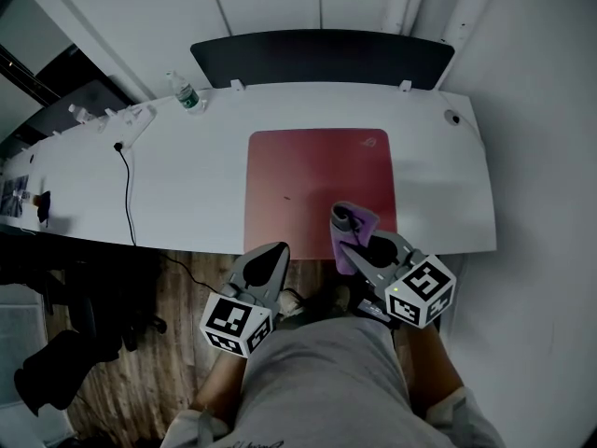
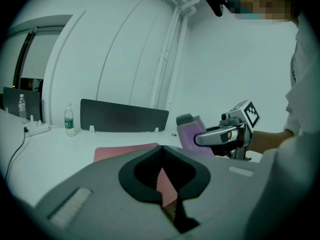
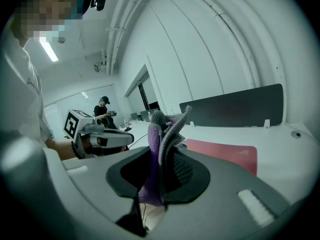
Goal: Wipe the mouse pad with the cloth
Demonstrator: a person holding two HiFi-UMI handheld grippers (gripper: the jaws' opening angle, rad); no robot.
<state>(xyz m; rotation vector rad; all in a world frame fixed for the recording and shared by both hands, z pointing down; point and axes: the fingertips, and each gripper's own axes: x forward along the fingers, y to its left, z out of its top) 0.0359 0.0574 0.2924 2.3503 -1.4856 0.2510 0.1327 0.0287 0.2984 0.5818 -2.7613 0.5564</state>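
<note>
The right gripper clamps the bunched purple cloth in closed jaws over the near edge of the red mouse pad. The left gripper, jaws together and empty, hangs just short of the tabletop. Bunched so loosely, the cloth could slip free under wiping pressure — or drag the pad.

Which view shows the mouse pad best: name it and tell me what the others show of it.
The head view: the whole red mouse pad is seen from above, only its near right edge hidden by the cloth. The left gripper view shows just a thin foreshortened strip; the right gripper view, one end.
</note>
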